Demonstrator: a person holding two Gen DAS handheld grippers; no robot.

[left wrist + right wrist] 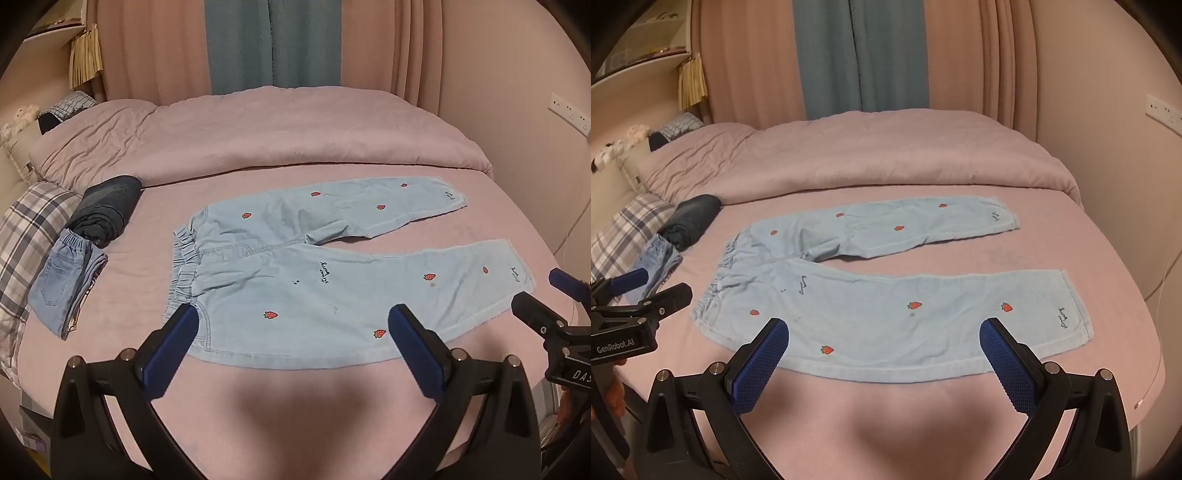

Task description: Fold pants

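Note:
Light blue pants [295, 288] with small red strawberries lie flat on the pink bed, waistband to the left, both legs spread apart toward the right; the pants [886, 317] show the same way in the right wrist view. My left gripper [293, 317] hovers open above the near edge by the waistband, nothing between its blue pads. My right gripper [884, 332] hangs open over the near leg, holding nothing. The right gripper [539, 291] shows at the right edge of the left wrist view, and the left gripper [653, 284] at the left edge of the right wrist view.
A folded light denim garment [62, 284] and a dark rolled garment [107, 206] lie left of the pants by a plaid pillow [29, 229]. A bunched pink duvet [258, 140] fills the far half of the bed. Curtains hang behind; a wall stands at the right.

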